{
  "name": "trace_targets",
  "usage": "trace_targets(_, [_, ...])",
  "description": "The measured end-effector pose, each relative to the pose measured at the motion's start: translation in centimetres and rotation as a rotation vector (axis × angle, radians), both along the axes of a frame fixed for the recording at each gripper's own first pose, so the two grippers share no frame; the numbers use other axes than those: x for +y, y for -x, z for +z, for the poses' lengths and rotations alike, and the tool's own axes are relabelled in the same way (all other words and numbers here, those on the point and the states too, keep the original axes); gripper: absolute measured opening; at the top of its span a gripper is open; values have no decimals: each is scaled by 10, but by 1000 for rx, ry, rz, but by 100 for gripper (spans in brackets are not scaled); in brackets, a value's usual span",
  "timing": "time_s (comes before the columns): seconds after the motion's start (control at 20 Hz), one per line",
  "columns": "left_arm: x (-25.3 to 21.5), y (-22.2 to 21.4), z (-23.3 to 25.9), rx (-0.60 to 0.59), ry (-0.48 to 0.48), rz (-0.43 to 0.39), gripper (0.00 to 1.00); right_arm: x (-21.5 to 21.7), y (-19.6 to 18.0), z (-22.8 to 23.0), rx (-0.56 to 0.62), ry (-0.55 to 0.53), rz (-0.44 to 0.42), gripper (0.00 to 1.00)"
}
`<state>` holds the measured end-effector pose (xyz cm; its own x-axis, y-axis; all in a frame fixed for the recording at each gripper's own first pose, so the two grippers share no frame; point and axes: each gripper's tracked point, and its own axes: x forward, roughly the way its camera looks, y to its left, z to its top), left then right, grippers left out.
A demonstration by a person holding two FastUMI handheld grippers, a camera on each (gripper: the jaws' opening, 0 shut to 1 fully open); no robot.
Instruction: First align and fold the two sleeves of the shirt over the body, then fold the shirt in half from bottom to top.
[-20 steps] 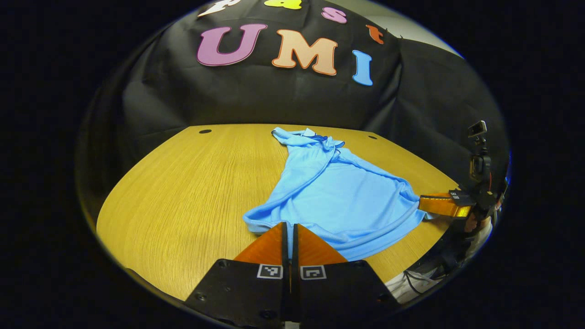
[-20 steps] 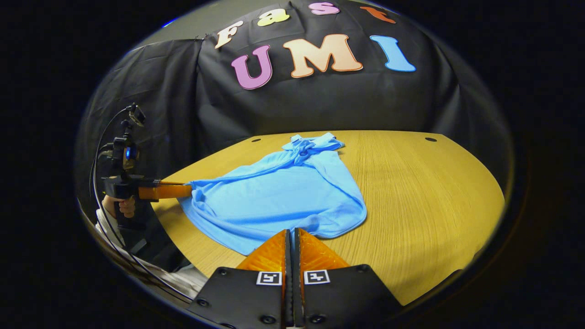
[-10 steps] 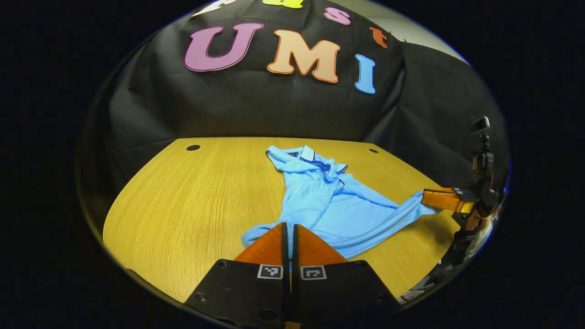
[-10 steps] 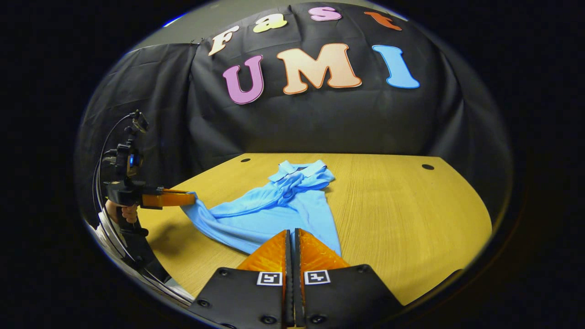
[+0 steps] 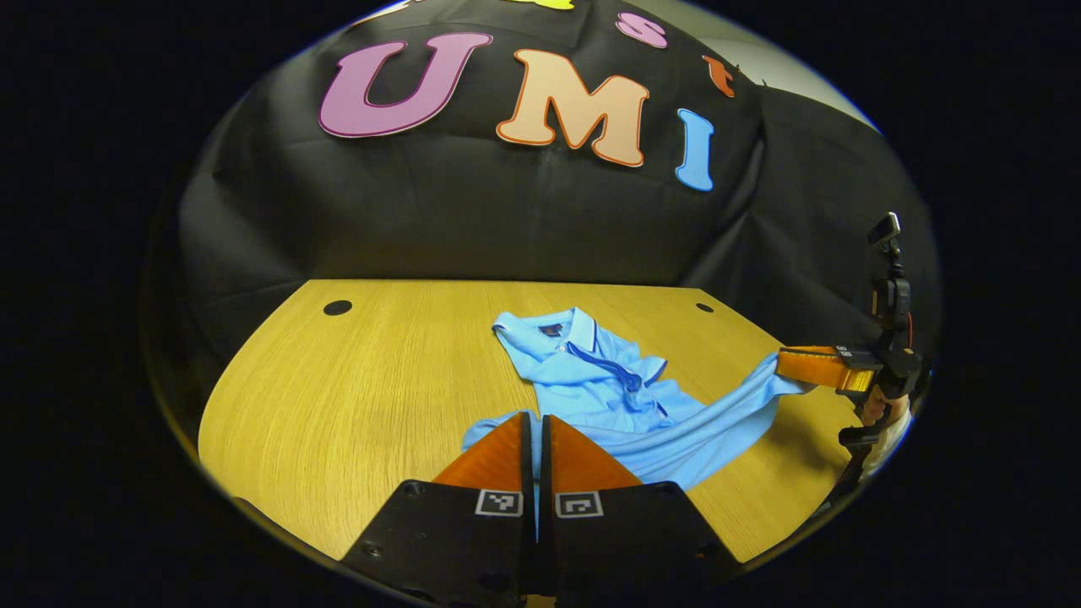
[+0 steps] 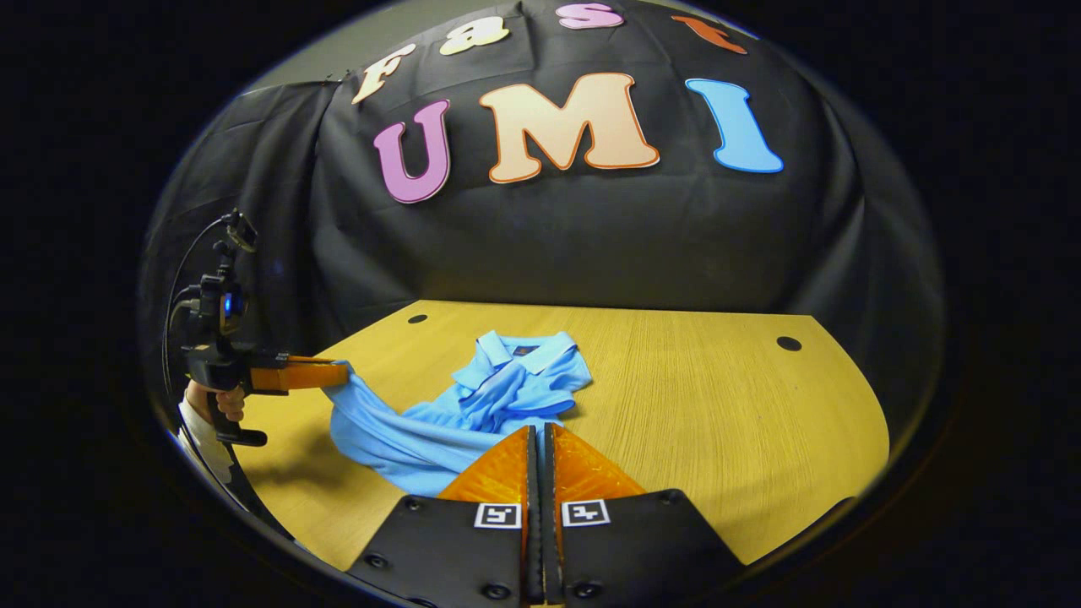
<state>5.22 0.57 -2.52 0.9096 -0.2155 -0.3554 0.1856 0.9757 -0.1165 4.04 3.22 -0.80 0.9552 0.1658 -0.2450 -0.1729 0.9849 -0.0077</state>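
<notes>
light: even, from overhead, moderately bright | table: evenly lit, faint sheen, grain sharp | shadows: soft patch under lifted shirt at lower left of right gripper view | blur: none | distortion: strong fisheye bowing toward edges, rim dim

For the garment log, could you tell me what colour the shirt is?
Light blue, with darker blue trim at the placket; the shirt shows best in the left gripper view.

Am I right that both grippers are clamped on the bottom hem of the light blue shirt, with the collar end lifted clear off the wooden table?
Not quite. Both grippers hold the hem, but the collar of the shirt lies on the table; the hem end is raised. The left gripper view shows the left gripper and right gripper.
</notes>
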Motion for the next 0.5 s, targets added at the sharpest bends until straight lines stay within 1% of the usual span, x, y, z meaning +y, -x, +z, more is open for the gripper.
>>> trace_targets(0.15, [5,-30,6,-5,-11,10,0,-9,-36,7,9,-21,-13,3])
trace_targets(0.3, [9,-63,7,-20,-7,47,0,-21,-70,8,28,-58,-38,3])
trace_targets(0.5, [3,-96,-4,-19,-14,42,0,-39,-108,6,48,-126,-83,3])
